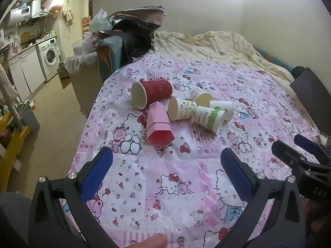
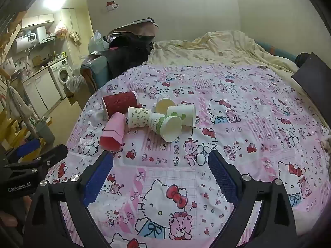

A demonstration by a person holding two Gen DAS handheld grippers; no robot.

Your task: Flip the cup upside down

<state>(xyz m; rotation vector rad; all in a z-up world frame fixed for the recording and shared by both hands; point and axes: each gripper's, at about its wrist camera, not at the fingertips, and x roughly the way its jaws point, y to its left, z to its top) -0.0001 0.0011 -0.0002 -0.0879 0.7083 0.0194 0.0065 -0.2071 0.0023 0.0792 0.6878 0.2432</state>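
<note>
Several paper cups lie on their sides in a cluster on the Hello Kitty sheet (image 1: 186, 186). They include a dark red ribbed cup (image 1: 153, 94) (image 2: 120, 104), a pink cup (image 1: 158, 125) (image 2: 112, 132), a patterned white cup (image 1: 181, 108) (image 2: 139, 117), and a green-and-white "PAPER" cup (image 1: 209, 117) (image 2: 165, 127). My left gripper (image 1: 165, 157) is open and empty, well short of the cups. My right gripper (image 2: 161, 161) is open and empty, just short of them. It also shows at the right edge of the left wrist view (image 1: 298, 142).
A crumpled cream blanket (image 1: 217, 45) lies beyond the sheet. A pile of bags and clothes (image 1: 128, 33) sits at the bed's far left corner. A dark board (image 1: 310, 91) stands at the right. The floor and a washing machine (image 1: 49, 55) are to the left.
</note>
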